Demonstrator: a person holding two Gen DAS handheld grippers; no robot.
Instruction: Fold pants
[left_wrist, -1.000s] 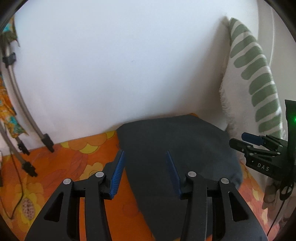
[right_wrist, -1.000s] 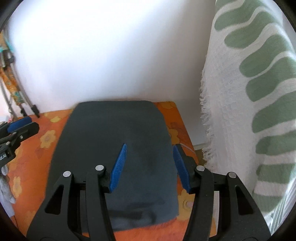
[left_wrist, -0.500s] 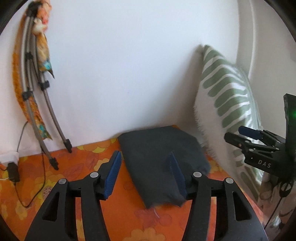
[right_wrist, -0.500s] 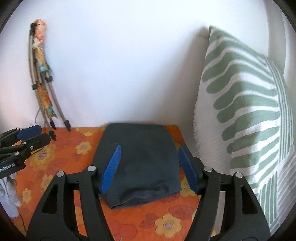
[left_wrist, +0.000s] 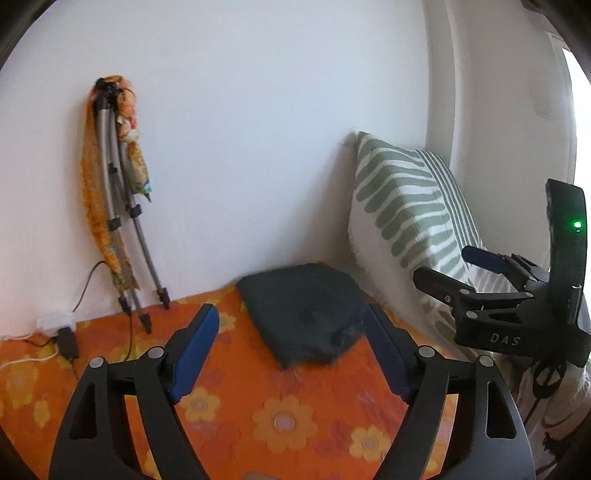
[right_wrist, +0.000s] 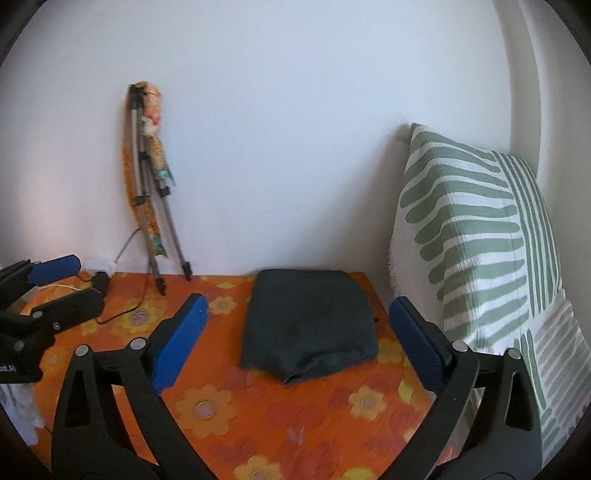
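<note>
While both jaws gape empty, folded pants (right_wrist: 308, 321) lie on orange floral cover (right_wrist: 258, 417) beside white wall (right_wrist: 277, 110).

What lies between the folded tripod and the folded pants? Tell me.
Only bare orange floral cover lies between the tripod and the dark pants; nothing stands there. The right wrist view shows it best.

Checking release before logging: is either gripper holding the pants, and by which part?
Nothing is held. The left gripper and right gripper both stand open, jaws having just widened, clear of the folded pants on the floral cover.
</note>
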